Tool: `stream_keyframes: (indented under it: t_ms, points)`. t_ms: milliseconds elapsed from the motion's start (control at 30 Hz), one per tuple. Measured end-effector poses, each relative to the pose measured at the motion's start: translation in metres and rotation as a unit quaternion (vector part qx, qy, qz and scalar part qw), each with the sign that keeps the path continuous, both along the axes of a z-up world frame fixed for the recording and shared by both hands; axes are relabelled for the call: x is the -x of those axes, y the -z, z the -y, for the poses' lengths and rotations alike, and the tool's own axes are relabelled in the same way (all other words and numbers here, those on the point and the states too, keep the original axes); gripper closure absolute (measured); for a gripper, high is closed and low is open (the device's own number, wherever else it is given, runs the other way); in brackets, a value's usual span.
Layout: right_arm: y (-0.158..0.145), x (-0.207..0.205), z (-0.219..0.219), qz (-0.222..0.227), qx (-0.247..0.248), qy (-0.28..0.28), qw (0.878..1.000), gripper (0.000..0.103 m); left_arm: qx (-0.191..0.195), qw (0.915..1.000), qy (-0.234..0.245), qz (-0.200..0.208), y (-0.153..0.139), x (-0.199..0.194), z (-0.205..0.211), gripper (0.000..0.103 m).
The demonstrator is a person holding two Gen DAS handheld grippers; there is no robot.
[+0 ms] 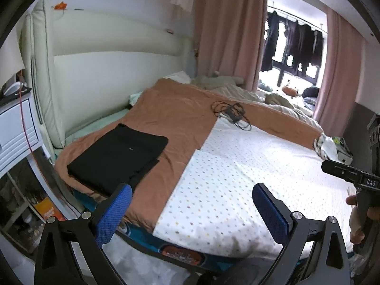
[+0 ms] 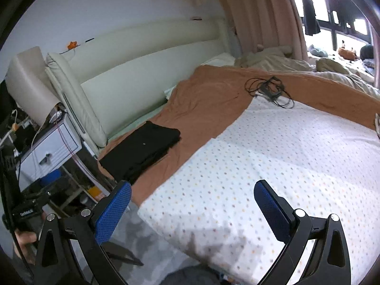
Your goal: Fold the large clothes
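A folded black garment (image 1: 116,156) lies flat on the orange-brown blanket (image 1: 180,116) at the left side of the bed; it also shows in the right wrist view (image 2: 140,149). My left gripper (image 1: 192,190) is open and empty, held above the bed's near edge, just right of the garment. My right gripper (image 2: 192,187) is open and empty over the dotted white sheet (image 2: 273,156). The right gripper's body shows at the right edge of the left wrist view (image 1: 349,173).
A tangle of black cable with a small device (image 1: 232,114) lies mid-bed. A cream padded headboard (image 1: 99,71) stands behind. A white bedside drawer unit (image 1: 16,128) is at the left. Beige bedding (image 1: 237,85) is heaped by the pink curtains (image 1: 228,30).
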State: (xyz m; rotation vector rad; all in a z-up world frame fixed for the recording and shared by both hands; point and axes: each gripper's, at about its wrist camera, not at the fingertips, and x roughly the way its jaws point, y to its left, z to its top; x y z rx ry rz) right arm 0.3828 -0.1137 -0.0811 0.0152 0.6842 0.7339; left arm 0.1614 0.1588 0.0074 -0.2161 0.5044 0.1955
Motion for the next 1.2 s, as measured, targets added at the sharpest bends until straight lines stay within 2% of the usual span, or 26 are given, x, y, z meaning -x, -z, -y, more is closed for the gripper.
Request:
stream_keyframes:
  t_ms: [167,333,667,767,1033,1200]
  points:
    - [0.011,0.031,0.027,0.018,0.002,0.021,1.0,0.0,-0.021,0.9996,0.018,0.009,0.005,0.026,0.026,0.002]
    - [0.02,0.061,0.05,0.034,0.021,0.059,0.997,0.0,-0.023,0.9987,0.04,0.023,0.01,0.05,0.048,0.002]
    - [0.028,0.115,0.112,0.055,0.017,0.114,0.992,0.0,-0.031,0.9958,0.07,0.049,0.008,0.09,0.088,0.002]
    - [0.025,0.133,0.13,0.06,0.018,0.128,0.99,0.0,-0.037,0.9966,0.066,0.034,0.007,0.1,0.099,0.002]
    - [0.022,0.176,0.163,0.07,0.008,0.137,0.988,0.0,-0.042,0.9965,0.061,0.039,0.008,0.131,0.122,0.002]
    - [0.023,0.203,0.175,0.081,0.019,0.136,0.987,0.0,-0.047,0.9962,0.057,0.048,0.009,0.15,0.133,0.002]
